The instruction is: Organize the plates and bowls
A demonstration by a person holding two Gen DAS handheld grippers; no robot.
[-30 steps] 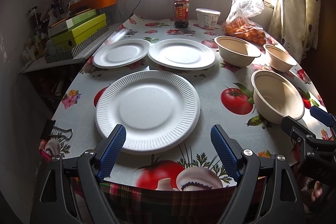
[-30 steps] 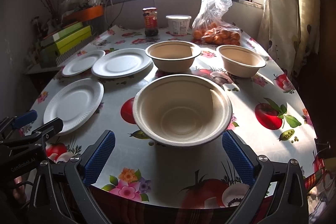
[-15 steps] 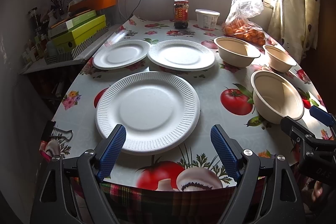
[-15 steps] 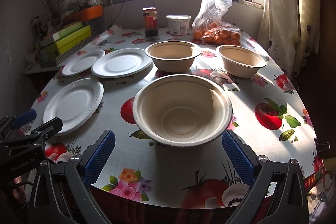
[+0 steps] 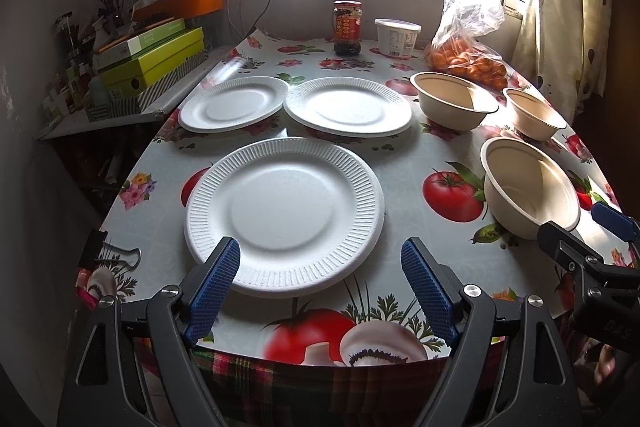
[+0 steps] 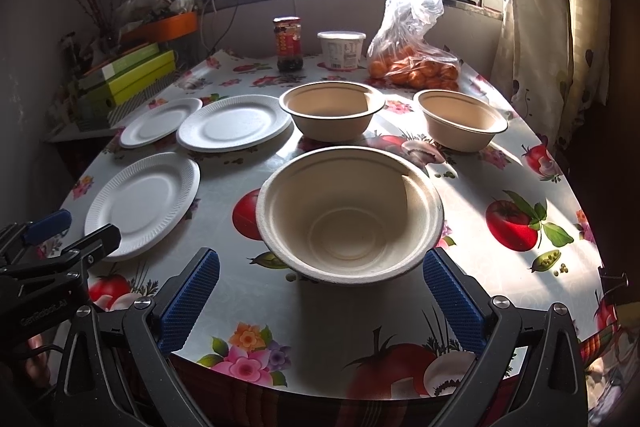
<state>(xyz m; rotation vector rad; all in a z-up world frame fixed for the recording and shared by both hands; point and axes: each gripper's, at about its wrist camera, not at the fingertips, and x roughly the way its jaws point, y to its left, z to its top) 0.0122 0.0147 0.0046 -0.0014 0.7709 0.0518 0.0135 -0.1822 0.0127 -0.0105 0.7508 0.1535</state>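
Three white paper plates lie on the table: a near plate (image 5: 284,215) and two farther ones (image 5: 234,103) (image 5: 348,107). Three beige paper bowls stand to their right: a near bowl (image 6: 348,215), a middle bowl (image 6: 332,111) and a far right bowl (image 6: 462,119). My left gripper (image 5: 320,283) is open just in front of the near plate, its blue pads level with the plate's front rim, one on each side. Open too, my right gripper (image 6: 318,299) has its pads either side of the near bowl's front. Neither holds anything.
A jar (image 5: 347,33), a white tub (image 5: 397,37) and a bag of oranges (image 5: 466,61) stand at the table's far edge below the window. Stacked boxes (image 5: 152,63) fill a shelf on the left. A binder clip (image 5: 110,253) lies by the front left edge. A curtain (image 6: 560,27) hangs on the right.
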